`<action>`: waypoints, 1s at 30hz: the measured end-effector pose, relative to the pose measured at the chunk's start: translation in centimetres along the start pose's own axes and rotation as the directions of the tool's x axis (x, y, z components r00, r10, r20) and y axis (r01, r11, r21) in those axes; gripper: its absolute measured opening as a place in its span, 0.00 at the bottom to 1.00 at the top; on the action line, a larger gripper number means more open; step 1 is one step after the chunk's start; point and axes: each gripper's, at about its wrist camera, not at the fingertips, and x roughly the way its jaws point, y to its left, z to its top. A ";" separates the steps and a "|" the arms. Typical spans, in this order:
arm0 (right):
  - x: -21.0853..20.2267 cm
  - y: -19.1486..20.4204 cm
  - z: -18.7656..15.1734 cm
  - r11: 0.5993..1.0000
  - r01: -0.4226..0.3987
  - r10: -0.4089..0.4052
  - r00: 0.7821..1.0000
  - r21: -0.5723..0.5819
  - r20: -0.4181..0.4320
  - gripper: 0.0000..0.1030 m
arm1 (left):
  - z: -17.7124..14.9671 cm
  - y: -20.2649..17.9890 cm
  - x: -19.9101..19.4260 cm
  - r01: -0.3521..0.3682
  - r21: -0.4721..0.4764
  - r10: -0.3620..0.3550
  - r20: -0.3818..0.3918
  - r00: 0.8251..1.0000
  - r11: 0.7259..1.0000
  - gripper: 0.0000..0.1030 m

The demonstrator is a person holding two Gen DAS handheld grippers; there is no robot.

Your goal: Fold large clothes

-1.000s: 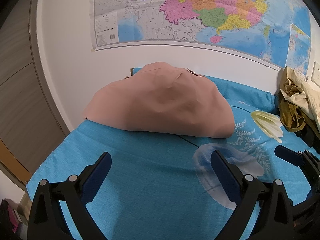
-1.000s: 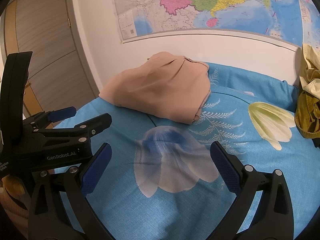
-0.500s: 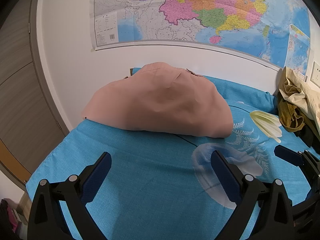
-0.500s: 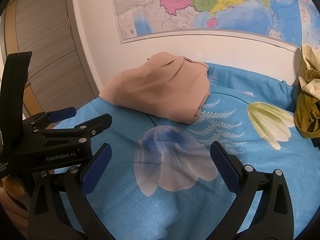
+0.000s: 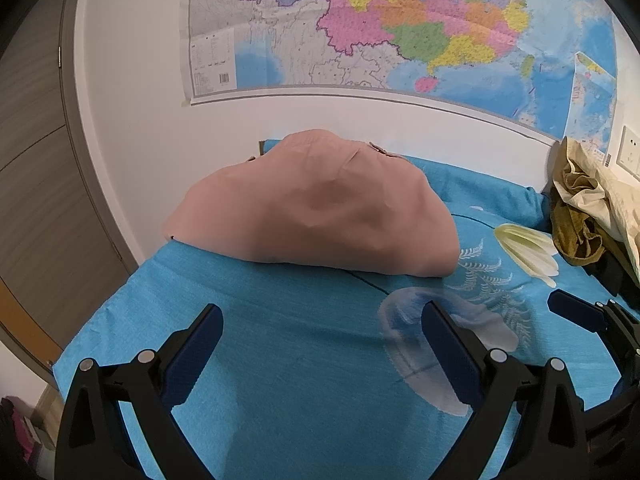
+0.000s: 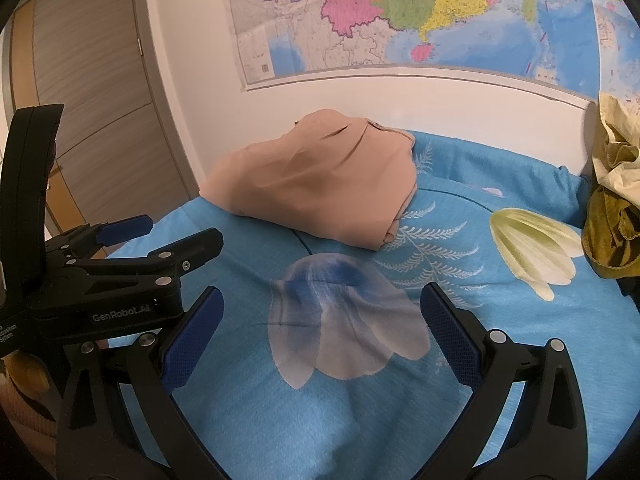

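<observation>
A folded tan garment [image 5: 316, 210] lies in a neat bundle at the far end of the blue floral bed sheet [image 5: 280, 340], close to the wall; the right wrist view shows the same garment [image 6: 316, 184] with its layered edge on the right. My left gripper [image 5: 320, 328] hovers open over bare sheet, well short of the bundle, nothing between its blue pads. My right gripper [image 6: 322, 316] is open too, above a printed flower, empty. The left gripper [image 6: 116, 276] also appears at the left of the right wrist view.
A heap of olive and cream clothes [image 5: 588, 208] sits at the bed's right, by the wall; the same heap [image 6: 612, 200] is at the right edge of the right wrist view. A map [image 5: 380, 28] hangs on the white wall. A wooden door [image 6: 88, 100] stands left of the bed.
Both views have shifted very slightly; the tan bundle sits a touch further left in the left wrist view. Both grippers stay open and empty.
</observation>
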 end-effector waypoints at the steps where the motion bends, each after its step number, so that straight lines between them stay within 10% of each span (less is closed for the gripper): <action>1: 0.0 0.1 0.0 1.000 0.001 -0.001 1.000 -0.002 0.001 0.94 | 0.0 0.0 0.0 0.001 0.000 -0.001 0.000 1.000 1.000 0.93; 30: -2.5 -0.8 -1.3 0.999 0.034 -0.034 0.999 0.017 0.015 0.94 | -0.9 -2.0 -1.0 0.093 -0.006 -0.093 -0.020 0.995 0.996 0.93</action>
